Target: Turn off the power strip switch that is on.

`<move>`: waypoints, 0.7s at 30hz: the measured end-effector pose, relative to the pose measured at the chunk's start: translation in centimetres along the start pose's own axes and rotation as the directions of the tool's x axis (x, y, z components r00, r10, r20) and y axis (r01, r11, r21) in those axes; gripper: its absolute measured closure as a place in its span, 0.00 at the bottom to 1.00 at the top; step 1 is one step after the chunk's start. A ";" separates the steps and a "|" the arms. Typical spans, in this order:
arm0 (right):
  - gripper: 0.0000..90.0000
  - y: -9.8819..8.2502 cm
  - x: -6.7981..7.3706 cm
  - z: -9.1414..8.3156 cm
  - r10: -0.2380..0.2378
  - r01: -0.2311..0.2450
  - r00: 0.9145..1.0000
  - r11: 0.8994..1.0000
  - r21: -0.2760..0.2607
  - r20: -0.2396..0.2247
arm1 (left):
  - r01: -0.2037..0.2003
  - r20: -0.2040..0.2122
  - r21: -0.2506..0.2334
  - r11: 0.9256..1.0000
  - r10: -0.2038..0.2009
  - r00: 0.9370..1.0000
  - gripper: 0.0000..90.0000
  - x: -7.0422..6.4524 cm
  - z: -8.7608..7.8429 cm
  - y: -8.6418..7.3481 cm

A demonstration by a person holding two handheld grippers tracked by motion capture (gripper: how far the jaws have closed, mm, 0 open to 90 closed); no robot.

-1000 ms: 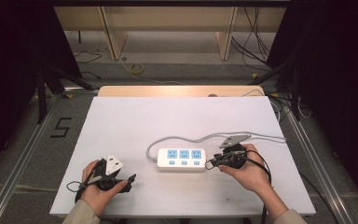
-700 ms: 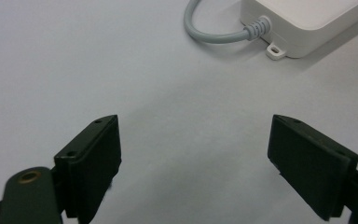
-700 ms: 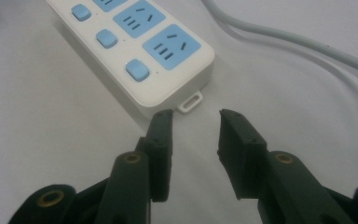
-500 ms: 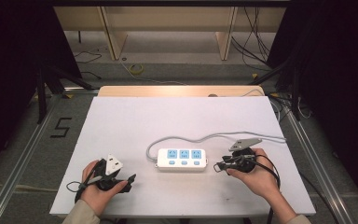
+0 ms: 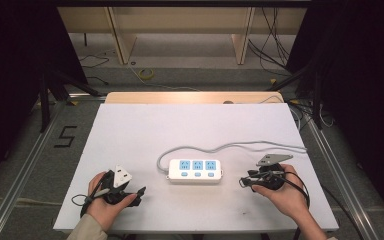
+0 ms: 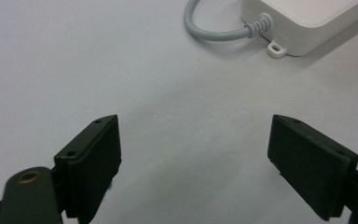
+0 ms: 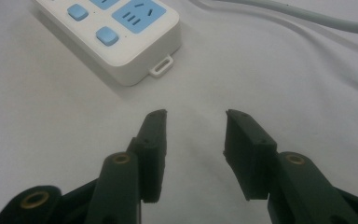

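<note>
A white power strip [image 5: 196,170] with blue sockets and buttons lies flat in the middle of the white table [image 5: 180,125]. Its grey cable [image 5: 230,146] curls off to the right edge. My right gripper [image 5: 244,182] sits just right of the strip's end, apart from it. Its jaws have just been opening and stand open with nothing between them [image 7: 196,116]; the strip's end [image 7: 112,32] lies ahead to the left. My left gripper [image 5: 138,195] rests open near the front left, jaws wide [image 6: 196,154], with the strip's cable end [image 6: 307,23] ahead.
A wooden board [image 5: 190,96] borders the table's far edge. Left of the table the floor bears a "5" mark [image 5: 65,136]. Metal rails run along both sides, and loose cables lie on the floor beyond.
My right gripper has drawn back to the right, away from the power strip's end, and its jaws have opened wider. The left hand has stayed put.
</note>
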State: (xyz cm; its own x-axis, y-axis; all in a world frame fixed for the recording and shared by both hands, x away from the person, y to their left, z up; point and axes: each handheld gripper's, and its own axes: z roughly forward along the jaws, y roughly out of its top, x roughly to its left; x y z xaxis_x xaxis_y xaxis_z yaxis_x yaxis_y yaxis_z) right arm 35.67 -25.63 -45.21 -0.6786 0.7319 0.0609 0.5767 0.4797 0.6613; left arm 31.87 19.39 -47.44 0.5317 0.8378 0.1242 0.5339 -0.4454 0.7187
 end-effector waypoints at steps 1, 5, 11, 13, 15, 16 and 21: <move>0.66 0.0 0.0 0.0 0.000 0.000 1.000 1.000 0.000 0.000 | -0.001 0.000 0.000 1.000 0.001 1.000 0.19 0.0 0.0 0.0; 0.65 -0.6 -0.2 -0.2 0.007 -0.007 1.000 1.000 -0.005 0.006 | 0.000 0.000 0.000 1.000 0.000 1.000 0.19 0.0 0.0 0.0; 0.63 -1.3 -0.4 -0.4 0.014 -0.014 1.000 1.000 -0.007 0.008 | 0.001 0.000 0.000 1.000 -0.001 1.000 0.19 0.0 0.0 0.0; 0.63 -1.5 -0.4 -0.5 0.011 -0.010 1.000 1.000 -0.011 0.007 | 0.000 0.000 0.001 1.000 0.000 1.000 0.19 0.1 0.0 0.0; 0.63 -1.7 -0.4 -0.6 0.017 -0.017 1.000 1.000 -0.013 0.007 | -0.001 0.001 0.003 1.000 0.001 1.000 0.19 0.1 0.0 0.0; 0.62 -1.8 -0.4 -0.6 0.017 -0.016 1.000 1.000 -0.016 0.010 | -0.001 0.000 0.002 1.000 0.001 1.000 0.19 0.1 0.0 0.0; 0.62 -2.0 -0.3 -0.6 0.016 -0.016 1.000 1.000 -0.018 0.011 | -0.001 0.000 0.002 1.000 0.001 1.000 0.19 0.1 0.0 0.0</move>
State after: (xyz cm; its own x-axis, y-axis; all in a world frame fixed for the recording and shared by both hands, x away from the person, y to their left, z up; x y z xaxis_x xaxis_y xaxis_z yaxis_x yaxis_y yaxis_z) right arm 34.50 -27.09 -46.08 -0.6641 0.7449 0.0637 0.5793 0.4589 0.6737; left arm 31.89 19.47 -47.43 0.5326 0.8371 0.1251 0.5343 -0.4472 0.7173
